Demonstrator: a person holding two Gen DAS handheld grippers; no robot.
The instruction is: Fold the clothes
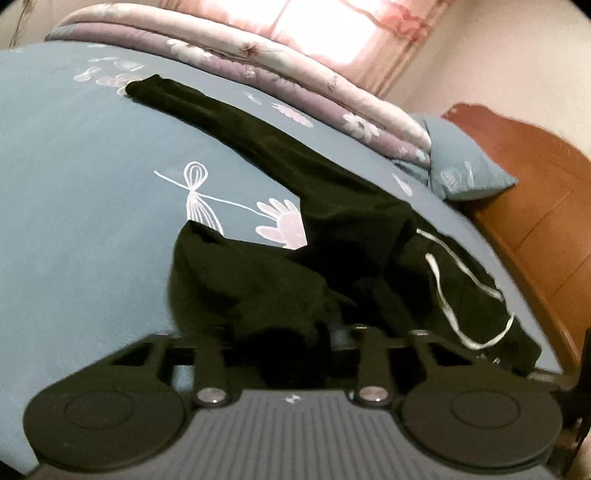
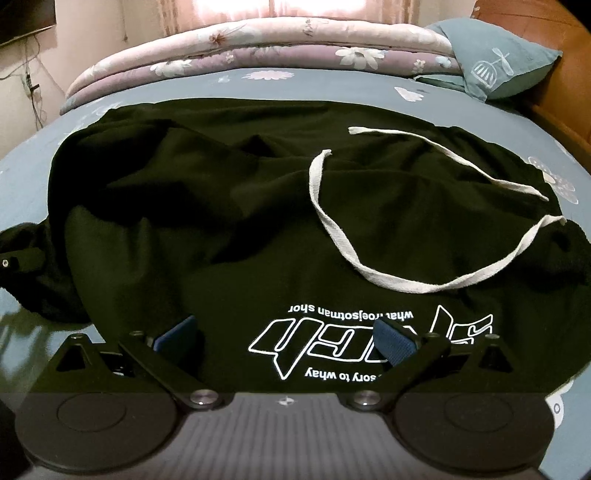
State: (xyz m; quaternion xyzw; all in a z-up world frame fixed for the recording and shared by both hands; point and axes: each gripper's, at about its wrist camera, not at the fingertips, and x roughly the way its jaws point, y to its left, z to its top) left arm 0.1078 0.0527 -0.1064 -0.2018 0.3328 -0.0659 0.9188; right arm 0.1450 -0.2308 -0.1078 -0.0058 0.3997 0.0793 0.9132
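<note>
We see daylight coming through the pink curtains [image 1: 354, 33] at the far side of the bed [image 1: 74, 155], blown out to near white, while the black garment [image 2: 221, 221] sinks into a dark mass with few visible folds. Both fisheye views bend the bed into a dome and darken at the corners. The left wrist picture is soft with blur; the right one is sharper, its white print readable.

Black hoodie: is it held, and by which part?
Left gripper pinches the black hoodie at a bunched fold at its edge; right gripper is open, holding nothing.
</note>
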